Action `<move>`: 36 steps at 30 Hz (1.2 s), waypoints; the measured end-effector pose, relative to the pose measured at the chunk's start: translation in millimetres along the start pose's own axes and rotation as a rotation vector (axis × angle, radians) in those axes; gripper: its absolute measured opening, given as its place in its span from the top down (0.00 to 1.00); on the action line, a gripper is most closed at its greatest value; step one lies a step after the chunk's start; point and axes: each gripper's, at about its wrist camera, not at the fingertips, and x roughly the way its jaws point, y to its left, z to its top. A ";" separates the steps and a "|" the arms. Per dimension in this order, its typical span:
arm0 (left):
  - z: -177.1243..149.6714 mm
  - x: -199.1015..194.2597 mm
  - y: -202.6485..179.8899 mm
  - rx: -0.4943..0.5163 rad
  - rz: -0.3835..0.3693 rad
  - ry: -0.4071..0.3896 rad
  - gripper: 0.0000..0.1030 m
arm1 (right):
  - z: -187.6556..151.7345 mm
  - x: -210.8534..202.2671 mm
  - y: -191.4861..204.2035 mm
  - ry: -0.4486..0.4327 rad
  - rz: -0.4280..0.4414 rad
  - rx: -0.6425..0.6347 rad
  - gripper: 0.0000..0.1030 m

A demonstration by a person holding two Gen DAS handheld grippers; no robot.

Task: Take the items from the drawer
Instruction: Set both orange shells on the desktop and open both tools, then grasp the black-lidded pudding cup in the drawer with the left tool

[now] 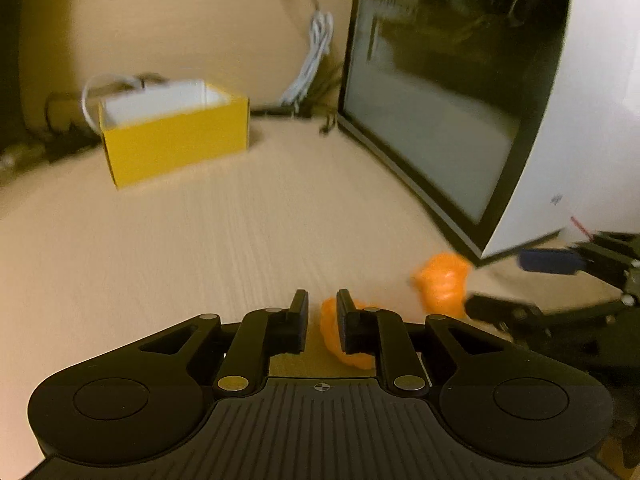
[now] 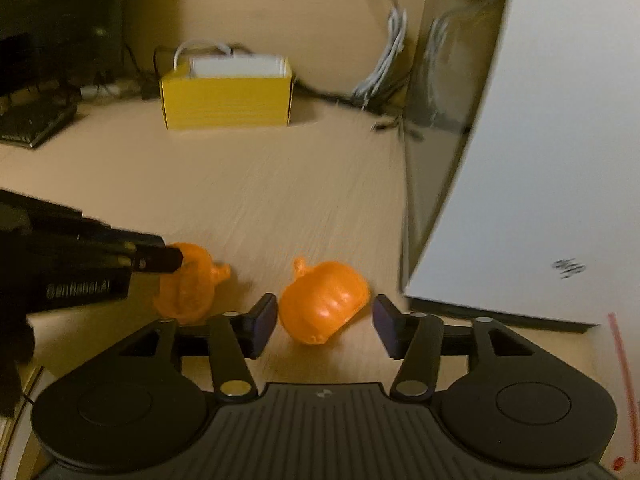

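Note:
Two small orange toy pieces lie on the light wooden table (image 2: 248, 184). In the right wrist view one orange piece (image 2: 324, 308) rests between the fingers of my right gripper (image 2: 326, 300), which is open with a gap on both sides. The other orange piece (image 2: 188, 284) lies at the tips of my left gripper (image 2: 171, 249). In the left wrist view my left gripper (image 1: 322, 296) stands slightly open; that orange piece (image 1: 352, 354) sits by its right finger, clear of the left pad. My right gripper (image 1: 498, 282) shows at the right with its orange piece (image 1: 440, 284). No drawer is in view.
A yellow box (image 2: 228, 100) with white contents stands at the back of the table. White cables (image 2: 384, 64) hang behind it. A white case (image 2: 540, 160) with a dark glass side (image 1: 440, 100) stands close on the right. A dark keyboard (image 2: 32, 124) lies far left.

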 end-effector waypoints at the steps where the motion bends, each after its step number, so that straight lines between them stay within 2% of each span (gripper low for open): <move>1: 2.0 -6.0 -2.2 0.005 0.000 -0.017 0.84 | -3.4 -8.4 -1.3 -0.017 -0.018 -0.009 0.34; 2: 3.2 -11.5 -4.6 0.009 -0.003 -0.031 0.84 | -4.9 -13.3 -2.9 -0.026 -0.033 -0.015 0.30; 9: -4.0 -39.9 -29.2 0.041 -0.031 -0.071 0.84 | -37.4 -49.4 -23.1 -0.055 -0.114 0.002 0.18; 13: -18.3 -53.3 -47.4 0.059 -0.114 -0.062 0.84 | -52.8 -67.4 -31.1 -0.119 -0.153 0.032 0.08; 17: -42.3 -57.7 -70.4 0.122 -0.234 0.013 0.84 | -64.5 -70.6 -41.0 -0.044 -0.119 0.047 0.07; 21: -70.7 -54.1 -87.6 0.177 -0.289 0.118 0.84 | -86.0 -72.9 -54.7 0.030 -0.124 0.083 0.07; 25: -99.2 -41.0 -96.5 0.211 -0.319 0.256 0.84 | -109.9 -80.5 -62.3 0.073 -0.159 0.083 0.07; 28: -117.6 -26.1 -106.5 0.215 -0.320 0.321 0.84 | -133.4 -88.1 -67.2 0.107 -0.162 0.091 0.07; 33: -127.7 -5.7 -132.5 0.237 -0.325 0.351 0.84 | -168.4 -87.4 -66.9 0.169 -0.150 0.124 0.07; 36: -128.9 5.9 -144.2 0.249 -0.295 0.349 0.84 | -179.3 -83.4 -66.4 0.188 -0.149 0.141 0.07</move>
